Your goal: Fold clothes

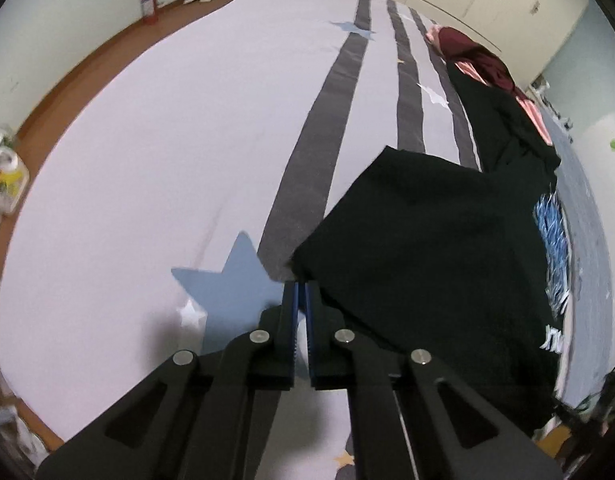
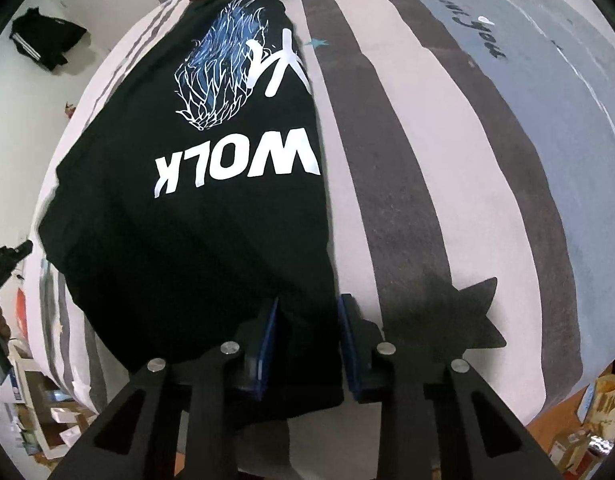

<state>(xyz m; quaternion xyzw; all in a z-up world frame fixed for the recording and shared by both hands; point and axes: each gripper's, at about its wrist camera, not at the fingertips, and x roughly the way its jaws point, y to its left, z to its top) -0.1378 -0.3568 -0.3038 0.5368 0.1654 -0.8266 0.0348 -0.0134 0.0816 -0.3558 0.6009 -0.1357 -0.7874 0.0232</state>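
Observation:
A black T-shirt (image 2: 211, 216) with a white and blue print lies spread on the bed; it also shows in the left wrist view (image 1: 427, 248). My left gripper (image 1: 301, 286) is shut at the shirt's near left corner, and its tips seem to pinch the hem. My right gripper (image 2: 309, 304) is open, its jaws either side of the shirt's lower right edge, with the cloth between them.
The bed (image 1: 167, 140) has a pale cover with grey stripes (image 2: 407, 200) and stars. A pile of dark red and pink clothes (image 1: 483, 60) lies at the far end. A fire extinguisher (image 1: 148, 2) stands by the wall. Boxes (image 2: 51, 412) sit on the floor.

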